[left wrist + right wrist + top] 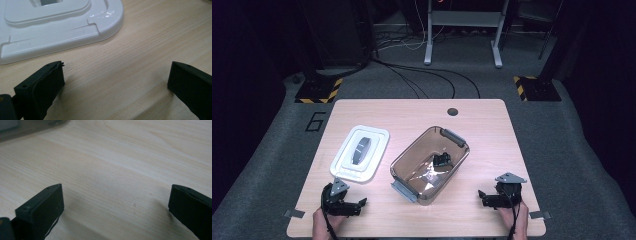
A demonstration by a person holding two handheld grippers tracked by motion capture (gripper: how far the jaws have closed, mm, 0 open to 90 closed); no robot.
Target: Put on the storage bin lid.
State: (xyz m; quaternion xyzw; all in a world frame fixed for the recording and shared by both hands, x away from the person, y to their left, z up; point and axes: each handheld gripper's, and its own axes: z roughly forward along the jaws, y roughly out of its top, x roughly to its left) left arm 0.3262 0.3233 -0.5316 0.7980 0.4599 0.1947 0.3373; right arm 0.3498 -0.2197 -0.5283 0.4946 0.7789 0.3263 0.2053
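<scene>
A clear brownish container [430, 163] with grey end clips stands at the table's middle, holding a small black object [442, 160]. Its white lid [360, 153] lies to its left with a dark handle on top; the lid's corner [60, 22] fills the upper left of the left gripper view. My left gripper [357, 206] rests on the table near the front left, open, jaws wide apart over bare wood [116, 80]. My right gripper [482, 197] rests at the front right, open with nothing between its jaws [116, 202]. The container's edge [27, 130] shows at the top left of the right gripper view.
The wooden table [412, 115] has a round cable hole [453, 111] at its back edge. Beyond it are grey carpet, cables, stand bases with yellow-black tape [318, 91] and a white frame [462, 30].
</scene>
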